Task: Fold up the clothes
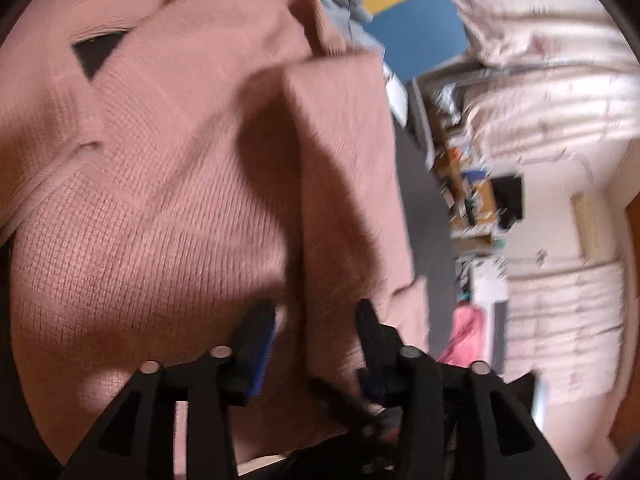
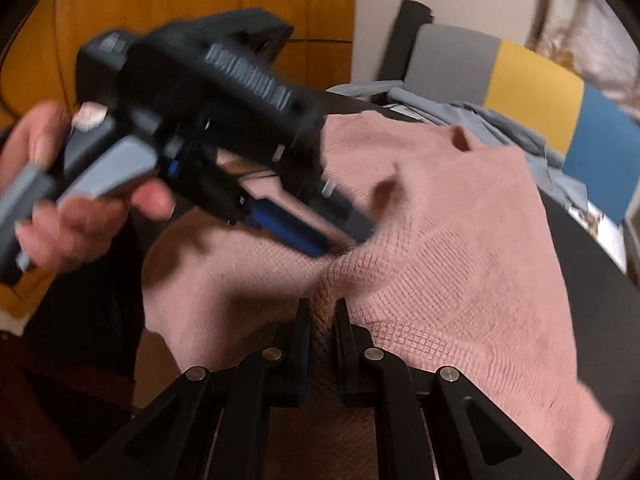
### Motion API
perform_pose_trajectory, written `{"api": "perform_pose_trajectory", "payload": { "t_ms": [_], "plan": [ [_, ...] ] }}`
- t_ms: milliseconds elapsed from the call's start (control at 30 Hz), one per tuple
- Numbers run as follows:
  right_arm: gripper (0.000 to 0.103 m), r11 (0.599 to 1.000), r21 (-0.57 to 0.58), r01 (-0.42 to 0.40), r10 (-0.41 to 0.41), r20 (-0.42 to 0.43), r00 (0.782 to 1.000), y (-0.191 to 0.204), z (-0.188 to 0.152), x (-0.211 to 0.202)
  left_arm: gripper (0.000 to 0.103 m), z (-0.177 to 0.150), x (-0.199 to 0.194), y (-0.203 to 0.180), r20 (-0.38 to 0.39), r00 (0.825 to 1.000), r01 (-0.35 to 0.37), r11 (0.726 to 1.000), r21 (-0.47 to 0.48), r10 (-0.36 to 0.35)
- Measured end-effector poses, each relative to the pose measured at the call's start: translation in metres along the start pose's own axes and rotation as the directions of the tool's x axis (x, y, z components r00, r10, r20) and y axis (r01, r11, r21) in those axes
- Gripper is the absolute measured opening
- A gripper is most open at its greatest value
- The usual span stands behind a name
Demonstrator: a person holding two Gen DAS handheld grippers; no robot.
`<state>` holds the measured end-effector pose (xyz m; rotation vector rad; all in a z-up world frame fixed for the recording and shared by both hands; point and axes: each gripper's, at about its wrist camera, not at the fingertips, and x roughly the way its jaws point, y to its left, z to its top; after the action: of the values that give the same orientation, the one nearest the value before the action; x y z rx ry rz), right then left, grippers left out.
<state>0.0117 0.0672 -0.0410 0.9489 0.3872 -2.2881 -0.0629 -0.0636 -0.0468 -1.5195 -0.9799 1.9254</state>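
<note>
A pink knit sweater (image 1: 180, 184) fills the left wrist view and lies over a dark table (image 2: 592, 280) in the right wrist view (image 2: 460, 248). My left gripper (image 1: 316, 316) has its jaws apart, with a raised fold of the sweater running between them. It also shows in the right wrist view (image 2: 340, 240), held by a hand, its blue-padded fingers (image 2: 288, 232) at the sweater's fold. My right gripper (image 2: 320, 316) is shut on a pinched ridge of the sweater.
A grey garment (image 2: 460, 108) lies behind the sweater on the table. A chair with grey, yellow and blue back panels (image 2: 532, 96) stands beyond. A quilted pale cover (image 1: 552, 80) and cluttered shelves (image 1: 472, 184) are at the right of the left wrist view.
</note>
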Motion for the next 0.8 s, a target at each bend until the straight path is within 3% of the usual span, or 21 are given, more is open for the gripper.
{"api": "perform_pose_trajectory", "payload": {
  "t_ms": [67, 100, 200, 333, 400, 433, 467, 533, 667, 733, 800],
  "plan": [
    [0.010, 1.000, -0.010, 0.001, -0.001, -0.001, 1.000, 0.004, -0.001, 0.002, 0.069, -0.001, -0.002, -0.003, 0.016, 1.000, 0.012, 1.000, 0.012, -0.013],
    [0.010, 1.000, -0.015, 0.002, -0.002, -0.001, 1.000, 0.006, -0.002, 0.003, 0.072, -0.002, 0.000, -0.006, 0.015, 1.000, 0.013, 1.000, 0.028, -0.013],
    [0.010, 1.000, -0.029, 0.004, -0.004, -0.003, 1.000, 0.011, -0.004, 0.005, 0.075, -0.005, 0.006, -0.015, 0.011, 1.000, 0.014, 0.997, 0.076, -0.015],
    [0.010, 0.999, -0.045, 0.009, -0.009, 0.001, 1.000, 0.018, -0.003, 0.006, 0.076, 0.000, 0.023, -0.023, 0.023, 0.997, -0.073, 0.992, 0.100, 0.071],
    [0.010, 0.998, -0.058, 0.016, -0.016, 0.006, 1.000, 0.021, -0.002, 0.005, 0.073, 0.002, 0.033, -0.027, 0.028, 0.996, -0.092, 0.990, 0.111, 0.090],
    [0.010, 0.998, -0.065, 0.022, -0.021, 0.008, 1.000, 0.023, -0.002, 0.004, 0.062, 0.002, 0.036, -0.030, 0.038, 0.995, -0.098, 0.987, 0.125, 0.094],
    [0.011, 0.997, -0.075, 0.027, -0.027, 0.009, 1.000, 0.024, -0.003, 0.004, 0.037, 0.001, 0.039, -0.034, 0.049, 0.994, -0.105, 0.985, 0.138, 0.099],
    [0.012, 0.996, -0.079, 0.030, -0.029, 0.010, 1.000, 0.025, -0.005, 0.002, 0.009, -0.001, 0.047, -0.037, 0.056, 0.988, -0.152, 0.974, 0.169, 0.144],
    [0.015, 0.996, -0.085, -0.003, 0.008, 0.062, 0.998, 0.013, -0.003, -0.020, 0.008, -0.012, 0.043, -0.040, 0.105, 0.982, -0.181, 0.953, 0.242, 0.159],
    [0.015, 0.998, -0.065, -0.010, 0.020, 0.149, 0.989, -0.009, 0.006, -0.051, 0.007, -0.023, 0.034, -0.044, 0.145, 0.979, -0.178, 0.940, 0.292, 0.140],
    [0.022, 0.999, -0.023, 0.027, -0.022, 0.195, 0.981, -0.042, 0.030, -0.071, 0.007, -0.037, 0.026, -0.052, 0.183, 0.976, -0.182, 0.912, 0.367, 0.121]
  ]
}}
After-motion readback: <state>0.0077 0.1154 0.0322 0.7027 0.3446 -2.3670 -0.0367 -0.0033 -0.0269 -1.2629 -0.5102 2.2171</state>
